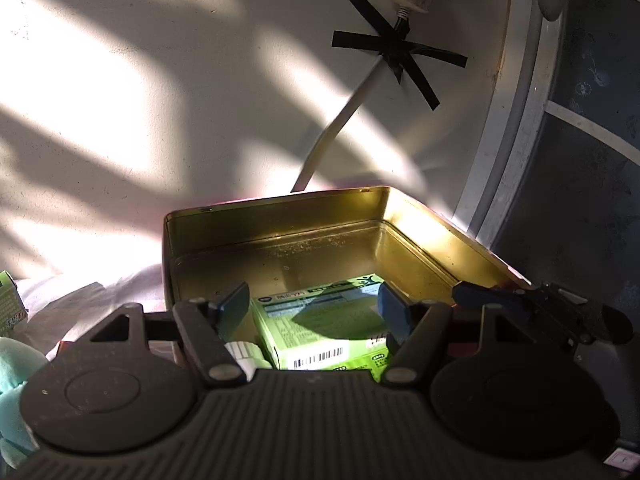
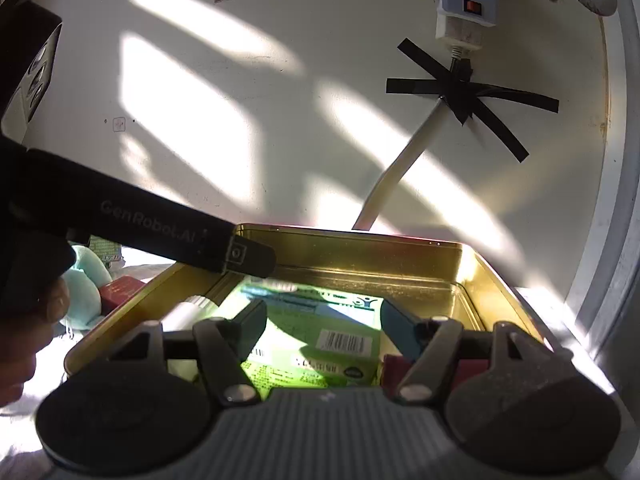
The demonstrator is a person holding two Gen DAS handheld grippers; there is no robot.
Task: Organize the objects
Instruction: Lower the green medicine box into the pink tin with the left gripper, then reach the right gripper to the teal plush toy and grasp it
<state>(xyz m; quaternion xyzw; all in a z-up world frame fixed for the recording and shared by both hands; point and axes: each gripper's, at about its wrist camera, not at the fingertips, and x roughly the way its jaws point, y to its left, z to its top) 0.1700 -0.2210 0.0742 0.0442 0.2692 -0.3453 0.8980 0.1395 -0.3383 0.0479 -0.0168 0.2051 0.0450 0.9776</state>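
Jaws of both grippers wide, apparently empty, above green box (image 1: pixel 320 328) in tin (image 1: pixel 280 236).

A carton (image 1: pixel 320 328) lies inside the tin (image 1: pixel 420 224), a tube (image 1: pixel 244 354) at its left. A plush toy (image 2: pixel 86 292) sits left of the tin, outside it.

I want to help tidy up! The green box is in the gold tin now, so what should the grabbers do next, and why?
Probably lift the left gripper up and out. Both it and the right gripper are open over the green box, which already lies inside the gold tin. A teal plush toy and another green carton wait outside on the left.
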